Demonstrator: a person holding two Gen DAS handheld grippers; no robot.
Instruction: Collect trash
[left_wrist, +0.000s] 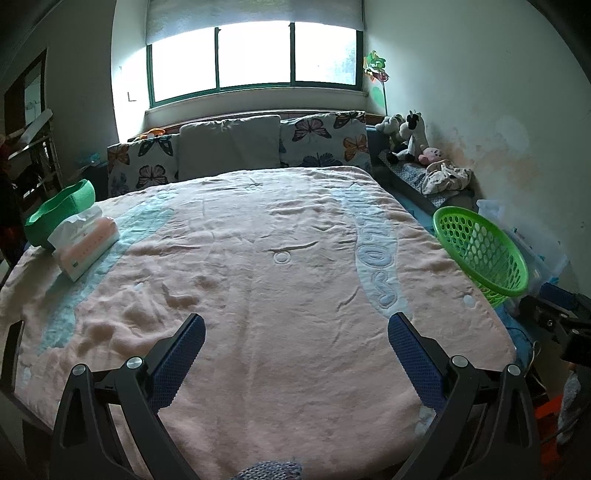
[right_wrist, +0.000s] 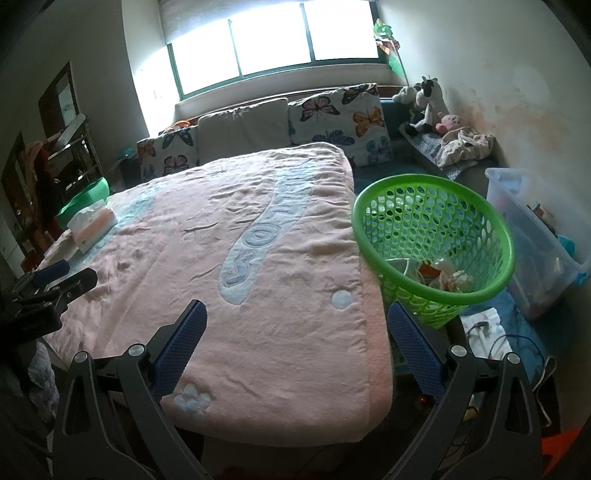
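Note:
A green perforated basket (right_wrist: 432, 240) stands beside the bed's right edge and holds crumpled paper trash (right_wrist: 448, 278). It also shows in the left wrist view (left_wrist: 480, 247). My left gripper (left_wrist: 295, 321) is open and empty above the near part of the pink blanket (left_wrist: 258, 258). My right gripper (right_wrist: 295, 310) is open and empty over the blanket's near right corner (right_wrist: 258, 277), just left of the basket. The left gripper also shows at the left edge of the right wrist view (right_wrist: 55, 280).
A tissue box (left_wrist: 86, 247) and a green bowl (left_wrist: 59, 212) sit at the bed's left side. Butterfly pillows (left_wrist: 325, 138) line the head. Stuffed toys (left_wrist: 410, 136) and a clear plastic bin (right_wrist: 532, 236) stand along the right wall.

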